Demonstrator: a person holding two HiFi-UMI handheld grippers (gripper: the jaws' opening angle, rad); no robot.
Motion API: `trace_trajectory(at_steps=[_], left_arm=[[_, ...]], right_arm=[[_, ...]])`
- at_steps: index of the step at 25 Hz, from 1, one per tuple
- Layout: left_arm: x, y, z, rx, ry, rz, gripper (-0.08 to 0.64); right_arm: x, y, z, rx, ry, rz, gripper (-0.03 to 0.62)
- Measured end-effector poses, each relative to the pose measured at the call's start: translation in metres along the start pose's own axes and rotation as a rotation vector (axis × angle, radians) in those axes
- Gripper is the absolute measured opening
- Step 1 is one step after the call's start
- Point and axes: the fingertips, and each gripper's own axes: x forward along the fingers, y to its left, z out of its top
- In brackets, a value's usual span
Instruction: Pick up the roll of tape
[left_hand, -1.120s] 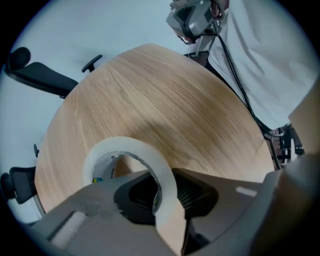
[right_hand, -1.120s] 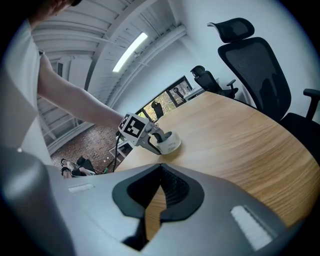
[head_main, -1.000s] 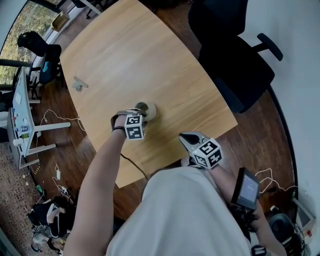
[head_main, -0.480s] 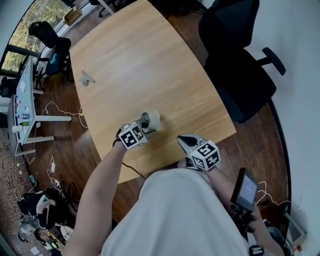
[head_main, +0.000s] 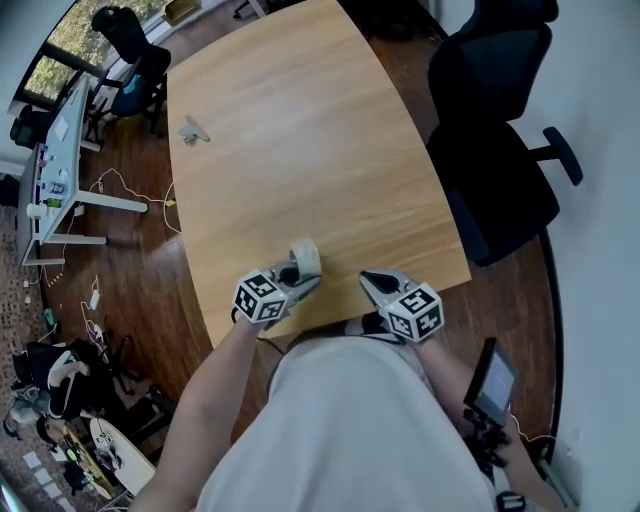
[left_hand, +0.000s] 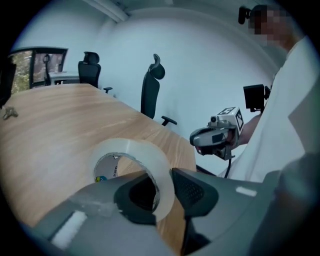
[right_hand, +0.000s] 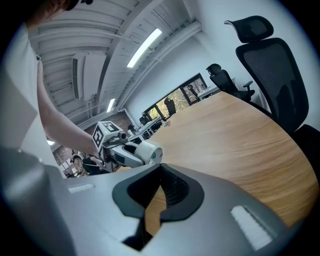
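Now the roll of tape (head_main: 304, 260) hangs clear of the table (head_main: 300, 130), above its near edge; a second ago it rested further in on the table, with its hole showing from above. The ring stands on edge, its hole's axis about level. The left gripper (head_main: 297, 278) pinches the ring's wall. Only the left gripper view shows one jaw inside the core, the other outside. The right gripper (head_main: 371, 284), over the same edge, has its jaws drawn together on nothing.
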Motion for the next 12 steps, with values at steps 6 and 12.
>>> trace_trajectory(at_steps=[6,12], left_arm=[[-0.038,-0.018,0.004,-0.08,-0.184,0.074,0.1],[-0.069,-0.031,0.004,-0.155,-0.347,0.126,0.1]], right_arm=[[0.013,0.012,0.001,-0.038,0.032,0.023,0.007],[0.027,0.041,0.007,-0.113,0.068,0.082,0.008]])
